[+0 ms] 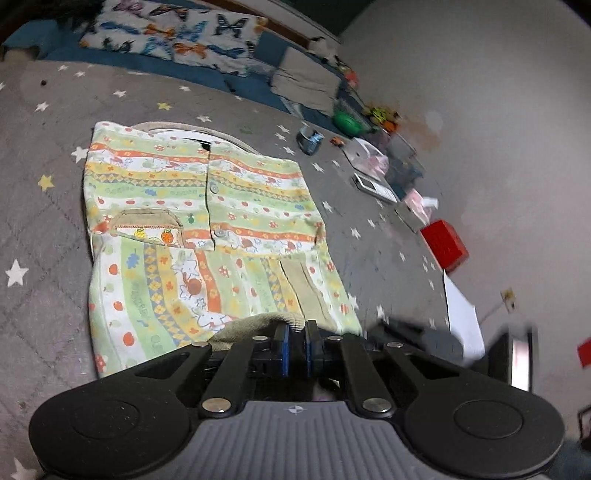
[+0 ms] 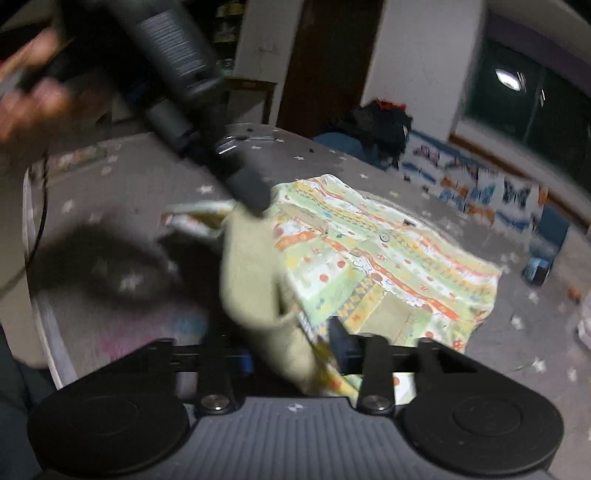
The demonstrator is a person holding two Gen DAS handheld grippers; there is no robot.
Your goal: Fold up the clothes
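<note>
Hem fold on the grey star-print bed cover (image 1: pixel 44 229)

My left tongs (image 1: pixel 295 334) and right tongs (image 2: pixel 291 354) both clamp the green patterned cotton garment (image 1: pixel 207 221); its length stretches away from me.

A grey quilted bed cover (image 1: pixel 44 229) printed with white and yellow stars filled the foreground. Beyond its far edge lay a butterfly-patterned pillow (image 1: pixel 173 33) on blue bedding (image 1: pixel 207 72). To the right of the cover rose a plain pale wall (image 1: pixel 480 92), stained in one spot, with a row of clutter at its foot, among it a red box (image 1: pixel 445 243) and a green object (image 1: pixel 345 122). In the right wrist view, a dark window (image 2: pixel 532 110) reflecting a lamp stood above the pillow, and a brown door (image 2: pixel 325 62) stood beyond the cover.
</note>
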